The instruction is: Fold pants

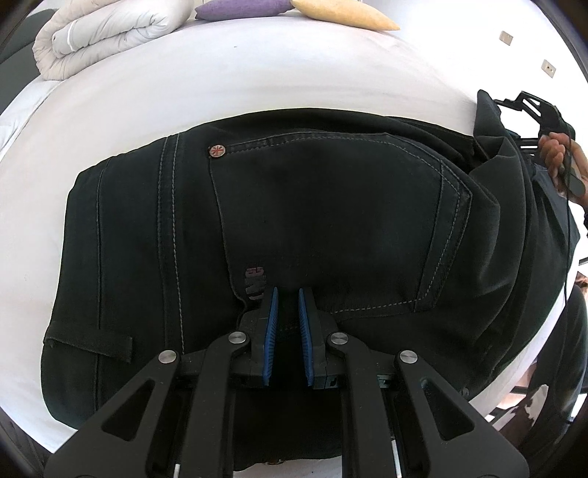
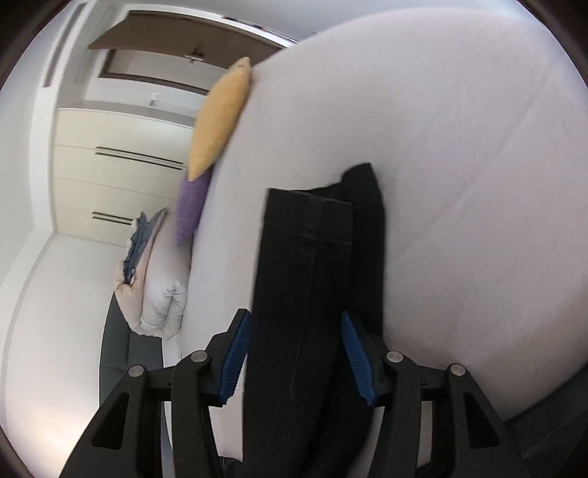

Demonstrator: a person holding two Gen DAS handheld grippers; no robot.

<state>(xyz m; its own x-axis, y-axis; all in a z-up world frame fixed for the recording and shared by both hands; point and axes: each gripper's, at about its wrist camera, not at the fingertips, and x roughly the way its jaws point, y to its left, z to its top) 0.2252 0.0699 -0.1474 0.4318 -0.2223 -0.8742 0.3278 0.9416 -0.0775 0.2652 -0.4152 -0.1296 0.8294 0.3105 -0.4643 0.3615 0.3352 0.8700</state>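
Black jeans (image 1: 312, 220) lie on a white bed (image 1: 257, 84), seat side up with a back pocket showing. My left gripper (image 1: 287, 294) rests on the waist end, its blue pads a narrow gap apart with dark fabric between them. In the right wrist view the stacked trouser legs (image 2: 316, 264) run away from the camera, hems at the far end. My right gripper (image 2: 296, 320) straddles the legs with its jaws wide apart, pads clear of the cloth on both sides. The right gripper also shows at the far right of the left wrist view (image 1: 533, 110), beside a raised fold of leg.
A rolled white duvet (image 1: 106, 33), a purple cushion (image 1: 239, 9) and a yellow cushion (image 1: 341, 14) lie along the bed's far side. In the right wrist view, wardrobes (image 2: 110, 165) and a wall stand beyond the bed's edge.
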